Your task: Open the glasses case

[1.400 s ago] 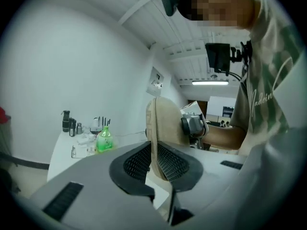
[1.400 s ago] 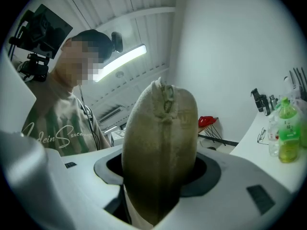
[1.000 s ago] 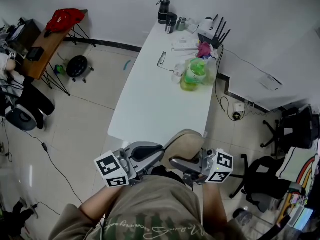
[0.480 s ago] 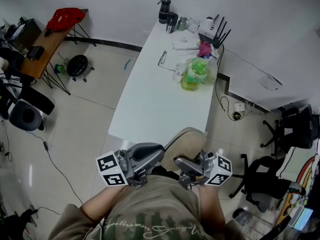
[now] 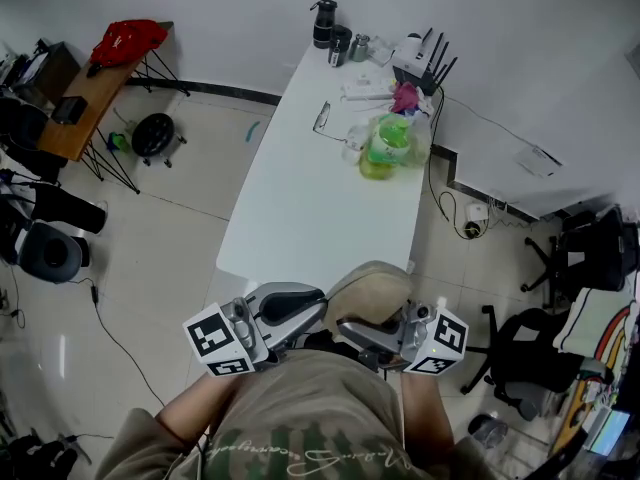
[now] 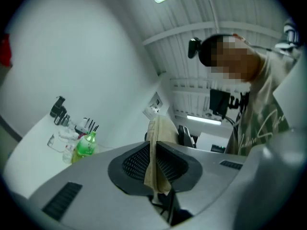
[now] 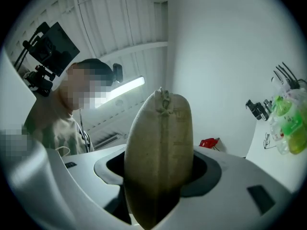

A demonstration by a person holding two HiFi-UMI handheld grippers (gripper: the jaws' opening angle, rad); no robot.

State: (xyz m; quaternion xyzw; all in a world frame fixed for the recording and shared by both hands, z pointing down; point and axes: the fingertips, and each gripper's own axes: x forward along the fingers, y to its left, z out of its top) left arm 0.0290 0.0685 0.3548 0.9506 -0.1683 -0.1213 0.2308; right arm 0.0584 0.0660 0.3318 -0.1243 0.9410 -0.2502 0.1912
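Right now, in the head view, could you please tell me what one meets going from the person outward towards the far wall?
tan glasses case → green bottle → white router

Colour check
Tan glasses case; left gripper, right gripper grey with black-white marker squares; counter white; bottle green; bag red.
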